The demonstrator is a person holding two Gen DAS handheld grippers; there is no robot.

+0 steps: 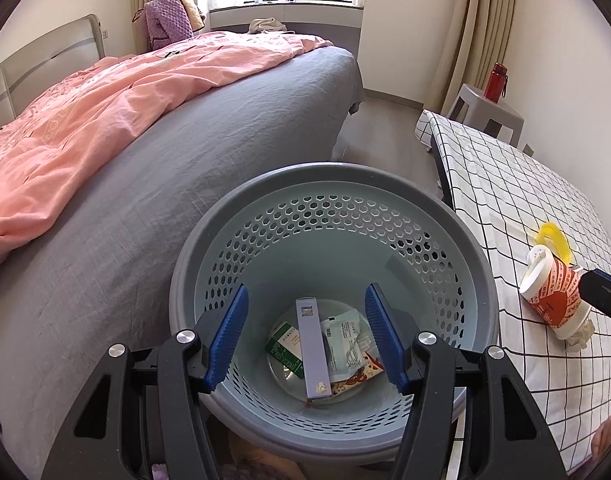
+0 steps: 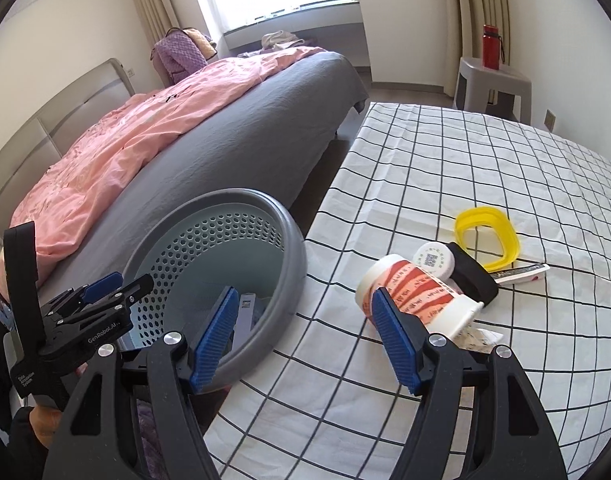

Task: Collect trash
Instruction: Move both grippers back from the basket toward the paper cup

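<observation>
Left gripper (image 1: pixel 307 338): jaws spread, empty, above basket (image 1: pixel 481 276)
Right gripper (image 2: pixel 301 340): jaws spread, empty, near red-white jar (image 2: pixel 421 294)
Basket: holds wrappers

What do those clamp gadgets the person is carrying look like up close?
Both are alike. The right gripper has two black plastic arms with triangular cut-outs, silver round bolts at the joints, and blue ribbed pads on the inner faces of its fingers. The left gripper, seen from the side, carries white lettering on its black body, including "GenRobot.AI" and "Data Acquisition System". No cables show.
</observation>
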